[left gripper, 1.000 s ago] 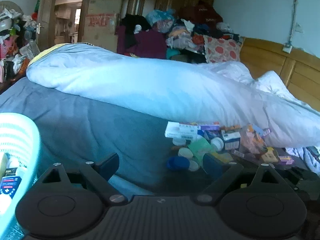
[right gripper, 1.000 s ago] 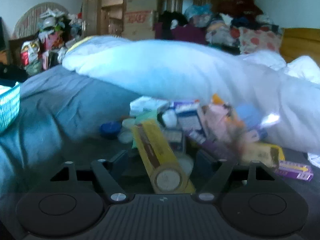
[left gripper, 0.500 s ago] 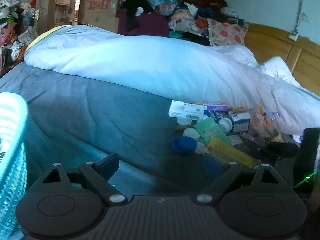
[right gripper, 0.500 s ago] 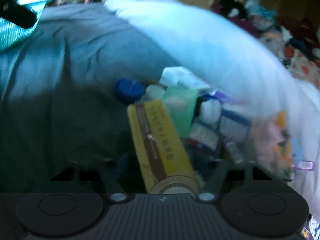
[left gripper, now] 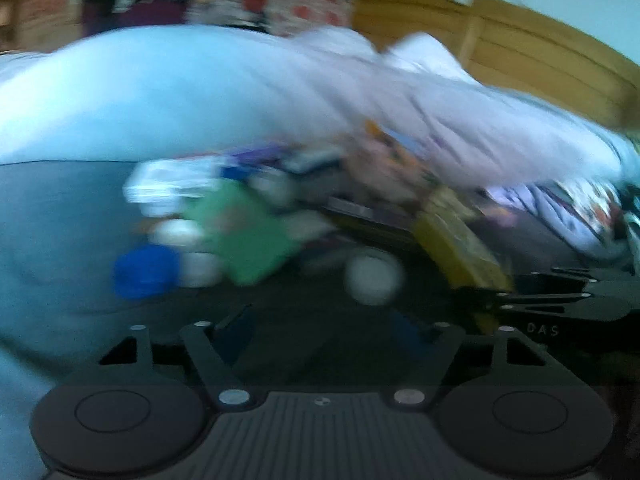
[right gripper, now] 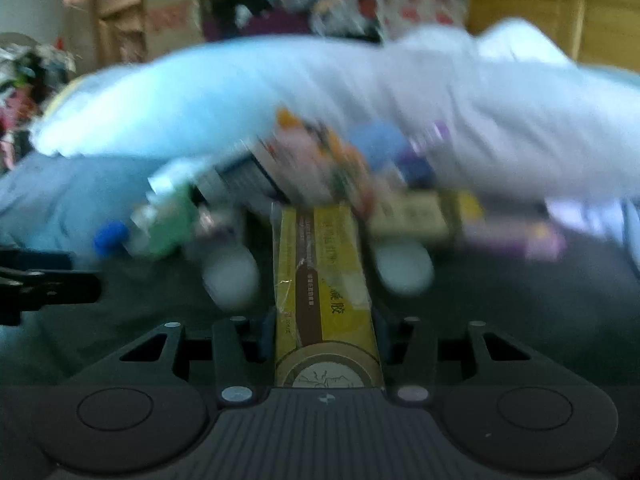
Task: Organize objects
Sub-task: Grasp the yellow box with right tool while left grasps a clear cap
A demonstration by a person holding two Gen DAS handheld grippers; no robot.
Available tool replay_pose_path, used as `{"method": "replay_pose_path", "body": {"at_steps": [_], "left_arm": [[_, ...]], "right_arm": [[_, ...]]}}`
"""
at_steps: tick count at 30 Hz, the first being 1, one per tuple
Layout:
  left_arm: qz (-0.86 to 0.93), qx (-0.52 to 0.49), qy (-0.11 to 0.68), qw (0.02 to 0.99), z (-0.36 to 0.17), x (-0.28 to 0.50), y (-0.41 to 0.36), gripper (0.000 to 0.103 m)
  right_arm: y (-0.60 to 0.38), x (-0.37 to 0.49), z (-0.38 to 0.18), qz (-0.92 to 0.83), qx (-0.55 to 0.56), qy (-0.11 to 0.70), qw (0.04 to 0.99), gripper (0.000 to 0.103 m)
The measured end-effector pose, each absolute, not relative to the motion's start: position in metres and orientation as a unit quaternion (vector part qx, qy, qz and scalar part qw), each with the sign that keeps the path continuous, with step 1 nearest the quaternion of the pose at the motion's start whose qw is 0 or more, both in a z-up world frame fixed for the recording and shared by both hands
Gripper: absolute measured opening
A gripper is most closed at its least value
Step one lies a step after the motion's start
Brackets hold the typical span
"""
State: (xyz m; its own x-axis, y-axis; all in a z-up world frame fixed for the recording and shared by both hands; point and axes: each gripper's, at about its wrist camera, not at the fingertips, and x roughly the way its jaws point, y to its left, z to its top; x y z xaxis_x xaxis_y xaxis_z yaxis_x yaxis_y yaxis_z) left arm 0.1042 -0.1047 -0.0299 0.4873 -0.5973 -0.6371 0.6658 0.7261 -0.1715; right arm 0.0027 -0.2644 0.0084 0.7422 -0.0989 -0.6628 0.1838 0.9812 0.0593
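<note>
Bed (left gripper: 60, 216), grey-blue sheet; pale duvet (right gripper: 248, 92) bunched behind; wooden headboard (left gripper: 520, 52) beyond. Blurred litter of boxes and caps (left gripper: 248, 232) mid-bed. Right gripper (right gripper: 322, 320) fingers closing against a long yellow box (right gripper: 320, 264). Left gripper (left gripper: 324, 332) fingers closing, nothing between them.

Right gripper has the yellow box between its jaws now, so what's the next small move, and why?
Probably finish closing, then lift slightly. The right gripper is closing around the yellow box, whose far end still points into the blurred pile of packets on the bed. The left gripper, also closing, has nothing between its jaws.
</note>
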Motion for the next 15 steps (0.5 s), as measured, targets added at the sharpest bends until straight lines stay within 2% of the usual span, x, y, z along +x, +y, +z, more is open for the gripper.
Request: {"method": "replay_pose_path", "body": {"at_steps": [3, 10, 11, 12, 15], "left_arm": [[-0.376, 0.053, 0.349, 0.857, -0.051, 0.106, -0.131, 0.068], [-0.393, 0.063, 0.278, 0.874, -0.050, 0.101, -0.161, 0.068], [-0.393, 0.064, 0.282, 0.873, -0.051, 0.105, -0.165, 0.064], [-0.393, 0.065, 0.287, 0.871, -0.053, 0.107, -0.168, 0.045], [-0.387, 0.059, 0.288, 0.874, -0.054, 0.108, -0.166, 0.042]], "right_arm": [[-0.263, 0.001, 0.000, -0.077, 0.050, 0.366, 0.926, 0.047], [-0.266, 0.005, -0.002, -0.070, 0.049, 0.348, 0.934, 0.047], [-0.266, 0.004, -0.001, -0.069, 0.051, 0.347, 0.934, 0.047], [-0.267, 0.005, -0.002, -0.068, 0.055, 0.346, 0.934, 0.047], [-0.272, 0.006, -0.003, -0.065, 0.065, 0.343, 0.935, 0.047]]}}
